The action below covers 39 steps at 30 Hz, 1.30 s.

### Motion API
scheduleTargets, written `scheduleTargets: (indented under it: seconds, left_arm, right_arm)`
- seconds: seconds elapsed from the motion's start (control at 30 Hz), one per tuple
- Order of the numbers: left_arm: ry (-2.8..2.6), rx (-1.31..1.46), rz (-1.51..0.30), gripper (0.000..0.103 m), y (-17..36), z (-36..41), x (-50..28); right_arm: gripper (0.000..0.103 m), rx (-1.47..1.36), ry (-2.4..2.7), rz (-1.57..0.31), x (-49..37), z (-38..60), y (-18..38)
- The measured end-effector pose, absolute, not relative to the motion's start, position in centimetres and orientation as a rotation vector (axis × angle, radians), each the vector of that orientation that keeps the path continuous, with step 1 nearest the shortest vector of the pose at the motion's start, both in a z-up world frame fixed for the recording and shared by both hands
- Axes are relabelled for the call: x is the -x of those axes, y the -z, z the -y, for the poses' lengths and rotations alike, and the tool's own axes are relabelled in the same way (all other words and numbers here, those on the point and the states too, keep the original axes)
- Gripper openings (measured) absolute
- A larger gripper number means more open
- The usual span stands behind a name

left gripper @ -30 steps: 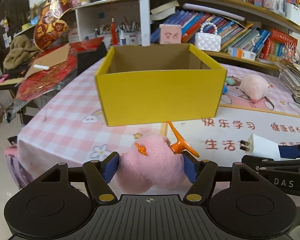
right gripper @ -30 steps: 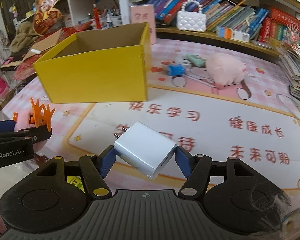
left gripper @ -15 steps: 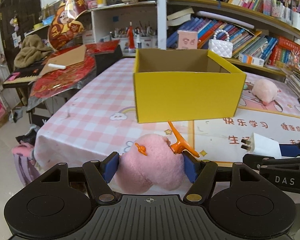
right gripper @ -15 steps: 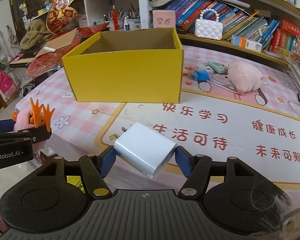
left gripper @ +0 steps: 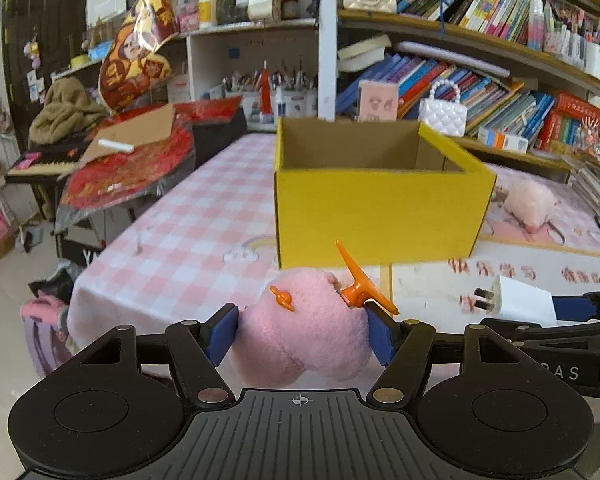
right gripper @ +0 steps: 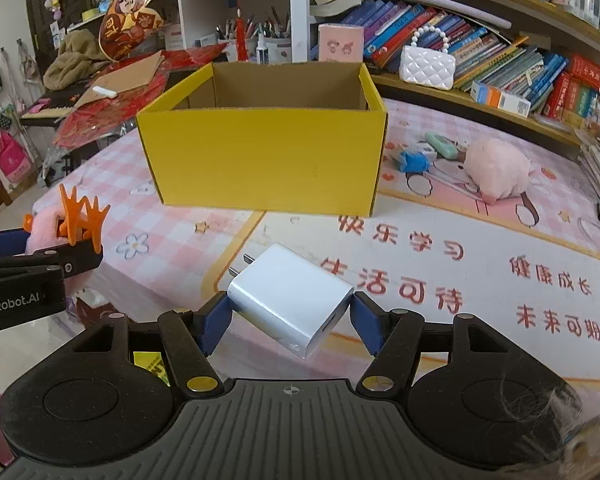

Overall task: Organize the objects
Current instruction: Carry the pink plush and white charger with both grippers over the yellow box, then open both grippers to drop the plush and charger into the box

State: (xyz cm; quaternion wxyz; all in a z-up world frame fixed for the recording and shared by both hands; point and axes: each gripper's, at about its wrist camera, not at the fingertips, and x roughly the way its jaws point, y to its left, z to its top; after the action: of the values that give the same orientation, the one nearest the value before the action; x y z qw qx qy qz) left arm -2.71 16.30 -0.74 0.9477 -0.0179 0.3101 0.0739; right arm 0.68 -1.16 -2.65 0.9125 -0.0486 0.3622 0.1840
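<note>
Behind the pink-checked tabletop (right gripper: 172, 216), wooden bookshelves (right gripper: 480, 100) carry slanted rows of books (right gripper: 500, 60), a white quilted pearl-handled handbag (right gripper: 428, 66) and pen-filled cups (right gripper: 274, 42).

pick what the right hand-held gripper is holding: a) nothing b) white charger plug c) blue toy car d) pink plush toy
b: the right hand-held gripper has its blue pads pressed on the white charger plug, prongs pointing toward the yellow box.
</note>
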Motion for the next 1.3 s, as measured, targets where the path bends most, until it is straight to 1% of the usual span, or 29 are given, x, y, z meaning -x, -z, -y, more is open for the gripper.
scheduleTargets:
  seconds: [0.37, 0.57, 0.93, 1.3]
  left_arm:
    - [-0.166, 0.005, -0.443, 0.068, -4.4, -16.2, -4.0]
    - [-0.182, -0.032, -0.442, 0.068, -4.5, -15.6, -8.6]
    - [-0.191, -0.118, -0.545, 0.068, -1.8, -13.6, -14.2]
    - [-0.201, -0.183, -0.648, 0.068, 0.6, -12.5, -17.9]
  right_arm:
    - [0.062, 0.04, -0.375, -0.549, -7.8, 1.1, -2.9]
    - [0.062, 0.056, -0.39, -0.498, -12.8, 0.9, -3.9]
    - [0.062, 0.149, -0.5, -0.543, -20.5, -0.4, -1.8]
    - [0.063, 0.274, -0.649, -0.676, -25.0, -2.8, 0.4]
